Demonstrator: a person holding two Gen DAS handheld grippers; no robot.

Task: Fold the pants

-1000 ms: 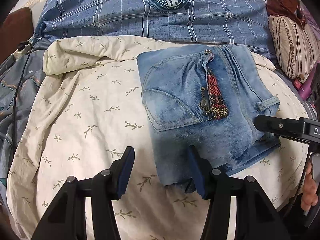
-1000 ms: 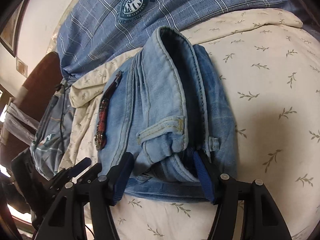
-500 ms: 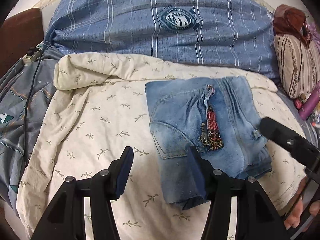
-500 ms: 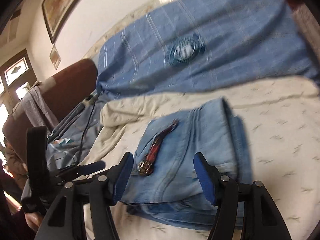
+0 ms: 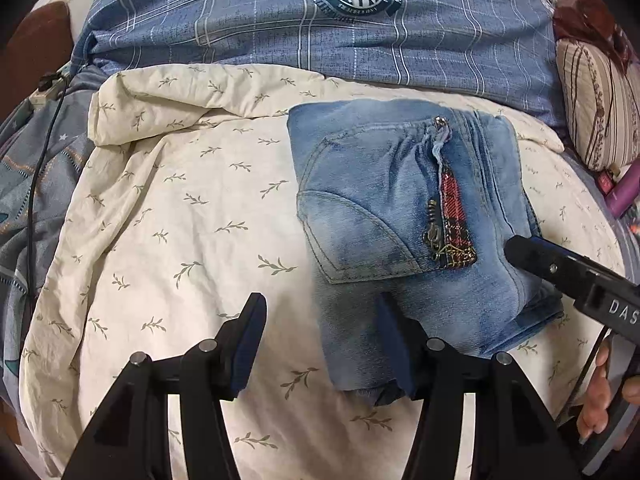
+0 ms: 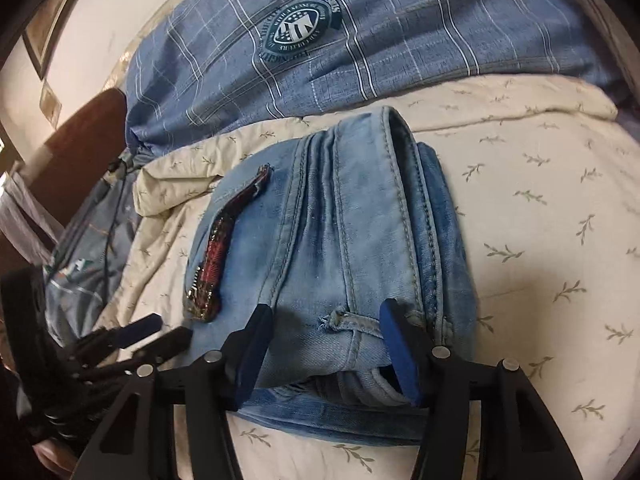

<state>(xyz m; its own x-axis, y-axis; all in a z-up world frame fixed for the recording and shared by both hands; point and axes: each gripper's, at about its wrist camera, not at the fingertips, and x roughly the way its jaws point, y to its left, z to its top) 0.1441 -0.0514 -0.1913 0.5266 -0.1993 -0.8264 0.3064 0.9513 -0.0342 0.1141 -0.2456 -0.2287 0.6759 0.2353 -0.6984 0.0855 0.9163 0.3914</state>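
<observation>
Light blue jeans lie folded into a compact stack on a cream leaf-print quilt, with a red plaid zipper patch on top. My left gripper is open at the stack's near left corner; its right finger overlaps the denim edge. My right gripper is open over the waistband end of the jeans, its fingers either side of a belt loop. One of its fingers shows in the left wrist view, at the stack's right side.
A blue plaid pillow with a round badge lies behind the quilt. A striped cushion and a purple bottle sit at the right. Grey-blue bedding with a black cable lies left.
Both grippers pulled back half a second ago and have moved in close to the folded jeans again. The jeans have not changed shape.
</observation>
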